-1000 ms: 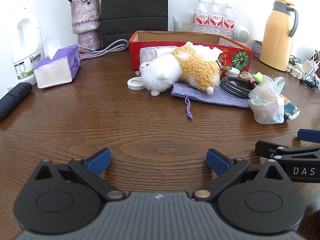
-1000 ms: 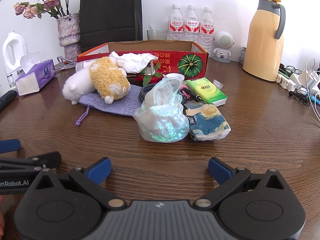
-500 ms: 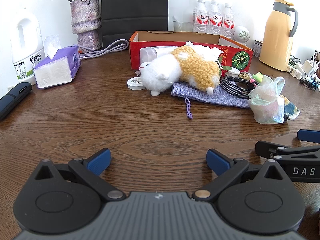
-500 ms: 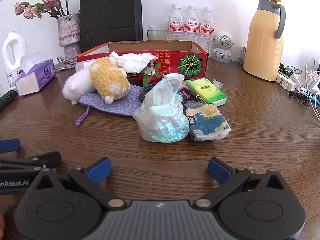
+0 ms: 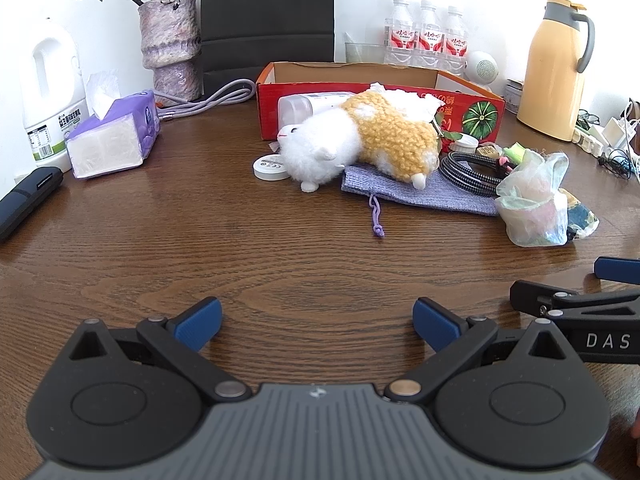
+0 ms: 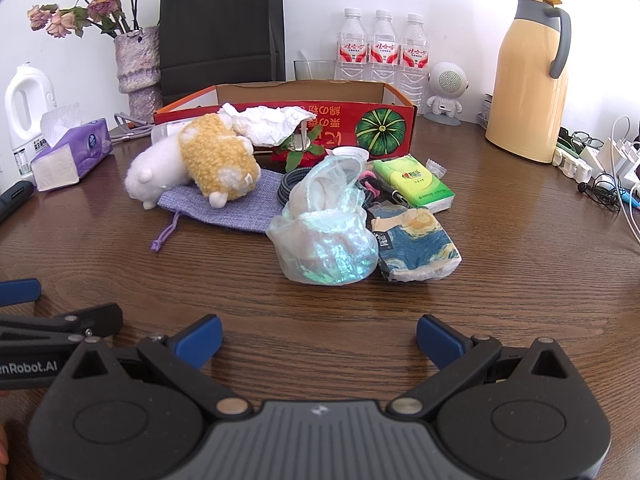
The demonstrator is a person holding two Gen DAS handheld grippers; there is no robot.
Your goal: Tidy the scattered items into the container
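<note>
Both the left gripper (image 5: 316,322) and the right gripper (image 6: 319,340) hover low over the worktop (image 5: 200,240), jaws spread and empty. Beyond them the plush toy (image 6: 196,160), shimmery bag (image 6: 326,236) and tissue packs lie scattered before the red box (image 6: 320,120), which holds crumpled paper (image 6: 272,124).

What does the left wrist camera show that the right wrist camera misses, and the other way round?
Only the left wrist view shows the small white round case beside the plush toy.
Only the right wrist view shows the green tissue pack fully and the robot-shaped speaker.
Both show the red cardboard box, purple drawstring pouch, iridescent plastic bag, and open, empty left tongs and right tongs.
</note>
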